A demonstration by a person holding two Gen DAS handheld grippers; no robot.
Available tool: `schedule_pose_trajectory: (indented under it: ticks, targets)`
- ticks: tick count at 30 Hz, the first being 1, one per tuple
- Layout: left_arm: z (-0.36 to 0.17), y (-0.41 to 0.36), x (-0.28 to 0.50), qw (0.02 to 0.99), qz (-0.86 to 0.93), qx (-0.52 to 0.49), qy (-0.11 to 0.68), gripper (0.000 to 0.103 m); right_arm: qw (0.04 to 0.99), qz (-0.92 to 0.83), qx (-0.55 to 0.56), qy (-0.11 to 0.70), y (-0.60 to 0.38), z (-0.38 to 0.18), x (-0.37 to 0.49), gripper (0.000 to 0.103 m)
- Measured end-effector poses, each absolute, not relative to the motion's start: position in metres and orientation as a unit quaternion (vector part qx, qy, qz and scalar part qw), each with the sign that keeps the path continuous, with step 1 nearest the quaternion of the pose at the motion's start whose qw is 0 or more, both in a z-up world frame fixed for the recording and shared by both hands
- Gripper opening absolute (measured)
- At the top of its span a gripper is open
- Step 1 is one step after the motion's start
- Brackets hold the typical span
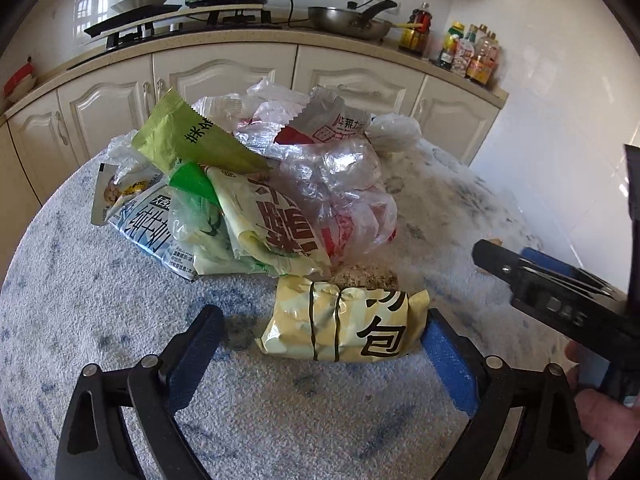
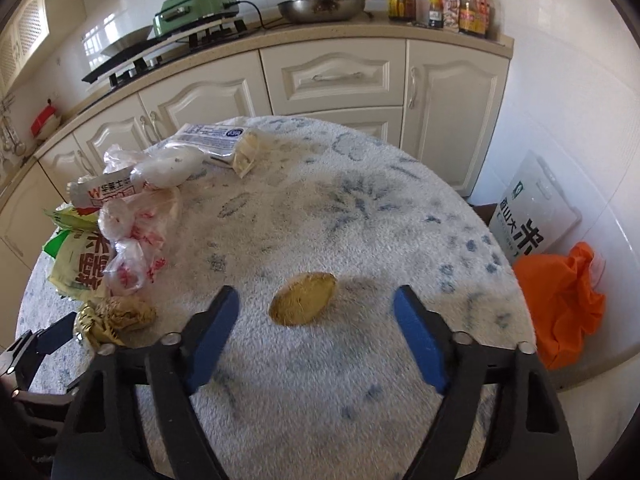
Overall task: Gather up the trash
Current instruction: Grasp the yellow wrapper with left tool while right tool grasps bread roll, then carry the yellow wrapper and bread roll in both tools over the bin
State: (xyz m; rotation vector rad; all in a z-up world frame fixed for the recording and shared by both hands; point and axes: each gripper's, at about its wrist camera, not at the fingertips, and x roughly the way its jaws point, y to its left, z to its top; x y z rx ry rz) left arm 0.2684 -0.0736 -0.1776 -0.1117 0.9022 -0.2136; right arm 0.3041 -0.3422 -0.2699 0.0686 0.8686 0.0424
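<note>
Table (image 2: pixel 360 208) with fleecy blue-white cover carries wrapper pile (image 1: pixel 248 184) on its left side. Left gripper (image 1: pixel 324 332) spread wide around crumpled yellow packet (image 1: pixel 340 320) (right pad touching). Right gripper (image 2: pixel 316 320) spread, brown scrap (image 2: pixel 303 298) between its fingers.

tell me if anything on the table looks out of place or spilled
Yes: a brownish peel-like scrap lies alone on the tablecloth, apart from the wrapper pile, and crumbs are scattered behind the folded yellow wrapper.
</note>
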Motion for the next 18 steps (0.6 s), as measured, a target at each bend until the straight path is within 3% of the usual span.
schedule_pose_trajectory:
  ticks: [2, 4, 7, 18]
  targets:
    - [-0.179, -0.075, 0.272, 0.894, -0.104, -0.053, 0.432, 0.09, 0.902, 0.025, 0.028, 0.429, -0.338, -0.275, 0.311, 0.052]
    - [-0.181, -0.077, 0.271, 0.895, -0.115, -0.055, 0.428, 0.076, 0.904, 0.022, 0.002, 0.428, -0.331, -0.277, 0.31, 0.037]
    - [-0.184, -0.075, 0.27, 0.894, -0.129, -0.062, 0.424, 0.067, 0.904, 0.031, 0.004, 0.426, -0.33, -0.277, 0.306, 0.036]
    - [-0.188, -0.039, 0.25, 0.896, -0.139, -0.091, 0.411, 0.065, 0.903, 0.055, 0.049, 0.423, -0.343, -0.274, 0.267, 0.036]
